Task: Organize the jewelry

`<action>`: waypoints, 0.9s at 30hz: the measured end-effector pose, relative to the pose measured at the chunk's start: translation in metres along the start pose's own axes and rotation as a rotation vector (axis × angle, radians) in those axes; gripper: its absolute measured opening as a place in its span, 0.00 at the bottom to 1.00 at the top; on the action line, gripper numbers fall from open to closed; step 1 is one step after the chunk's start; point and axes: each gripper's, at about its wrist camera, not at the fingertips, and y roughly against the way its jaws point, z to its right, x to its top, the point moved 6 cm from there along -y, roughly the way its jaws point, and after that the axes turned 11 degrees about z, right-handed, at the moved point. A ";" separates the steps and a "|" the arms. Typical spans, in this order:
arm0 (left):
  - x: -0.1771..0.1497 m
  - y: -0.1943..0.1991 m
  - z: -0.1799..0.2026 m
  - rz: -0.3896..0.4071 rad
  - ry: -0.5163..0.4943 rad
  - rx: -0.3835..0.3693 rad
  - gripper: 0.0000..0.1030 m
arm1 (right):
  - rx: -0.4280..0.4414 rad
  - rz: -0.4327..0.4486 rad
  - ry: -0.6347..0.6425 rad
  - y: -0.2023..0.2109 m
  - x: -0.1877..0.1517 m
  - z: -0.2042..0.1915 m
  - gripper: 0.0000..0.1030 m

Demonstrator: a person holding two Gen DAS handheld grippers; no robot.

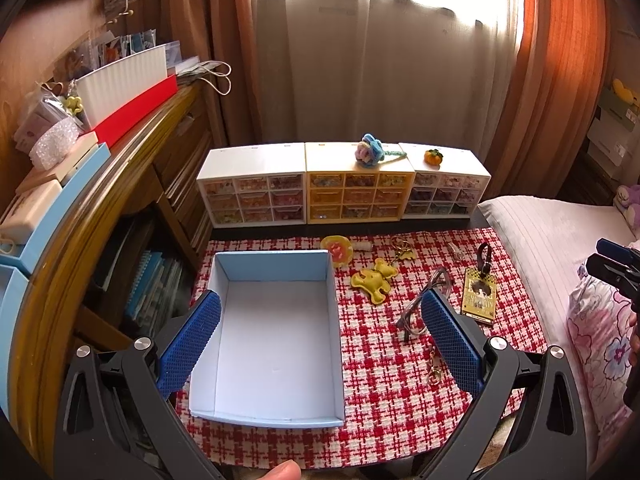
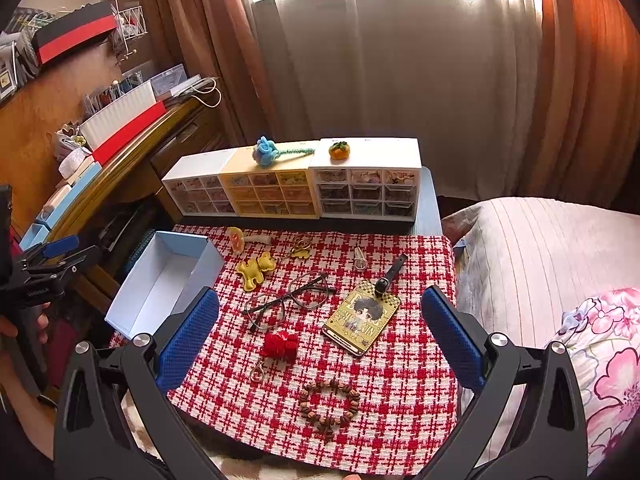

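From my left tool (image 1: 320, 344), spread wide and holding nothing above the bare blue box (image 1: 276, 272), to my right tool (image 2: 320, 344), likewise agape over the bead bracelet (image 2: 330, 408), I fear its beads rolling from my pads.

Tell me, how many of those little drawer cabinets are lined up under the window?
3, side by side behind the checked cloth: a white cabinet at left, a yellow cabinet in the middle, another white one at right. None seem hidden.
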 end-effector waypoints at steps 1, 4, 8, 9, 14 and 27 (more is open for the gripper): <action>0.000 0.000 0.000 -0.001 0.000 -0.001 0.97 | 0.000 0.001 0.002 0.000 0.000 0.000 0.94; 0.000 -0.001 0.000 -0.001 -0.001 0.000 0.97 | -0.003 0.000 0.004 0.000 0.000 -0.001 0.94; 0.000 -0.001 0.000 0.000 0.000 -0.002 0.97 | -0.005 -0.001 0.008 0.000 0.000 -0.001 0.94; 0.000 -0.001 0.000 0.000 0.000 -0.002 0.97 | -0.005 -0.001 0.010 0.000 0.001 -0.001 0.94; 0.000 -0.002 0.003 -0.002 -0.006 -0.002 0.97 | -0.006 0.001 0.011 0.000 0.001 -0.002 0.94; 0.003 -0.003 0.002 0.004 -0.013 0.011 0.97 | -0.001 0.005 0.015 -0.002 0.004 -0.003 0.94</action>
